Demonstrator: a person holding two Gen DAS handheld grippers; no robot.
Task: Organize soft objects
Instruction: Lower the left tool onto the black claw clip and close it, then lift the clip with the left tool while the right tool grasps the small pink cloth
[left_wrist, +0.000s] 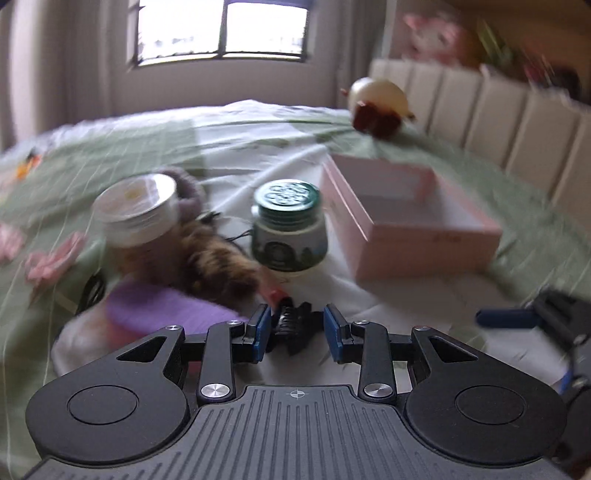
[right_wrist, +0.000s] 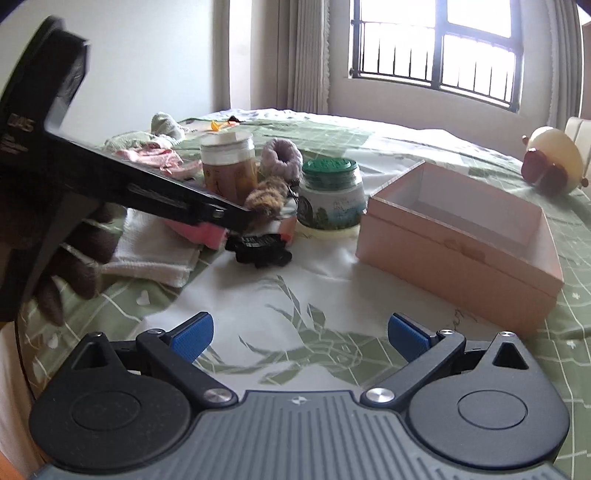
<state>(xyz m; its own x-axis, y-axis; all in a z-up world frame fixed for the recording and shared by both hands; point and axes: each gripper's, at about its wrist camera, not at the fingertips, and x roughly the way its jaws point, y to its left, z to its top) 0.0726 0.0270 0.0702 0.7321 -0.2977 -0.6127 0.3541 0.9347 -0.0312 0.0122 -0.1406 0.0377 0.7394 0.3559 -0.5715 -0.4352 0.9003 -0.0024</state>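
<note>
A black claw hair clip (left_wrist: 290, 326) lies on the bedsheet. My left gripper (left_wrist: 297, 332) hovers just over it with the jaws partly open; there is a gap to the right pad, so the clip is not gripped. From the right wrist view the left gripper (right_wrist: 242, 218) reaches in above the clip (right_wrist: 258, 249). A furry brown scrunchie (left_wrist: 218, 262) and a purple scrunchie (right_wrist: 282, 157) lie behind it. An open, empty pink box (right_wrist: 461, 236) sits to the right. My right gripper (right_wrist: 299, 334) is wide open over bare sheet.
A green-lidded jar (left_wrist: 288, 229) and an amber jar (right_wrist: 229, 166) stand by the scrunchies. A folded white towel (right_wrist: 155, 258), a pink-purple item (left_wrist: 159, 314) and pink cloths (right_wrist: 155, 157) lie left. A cream and red plush (right_wrist: 550, 166) sits by the headboard.
</note>
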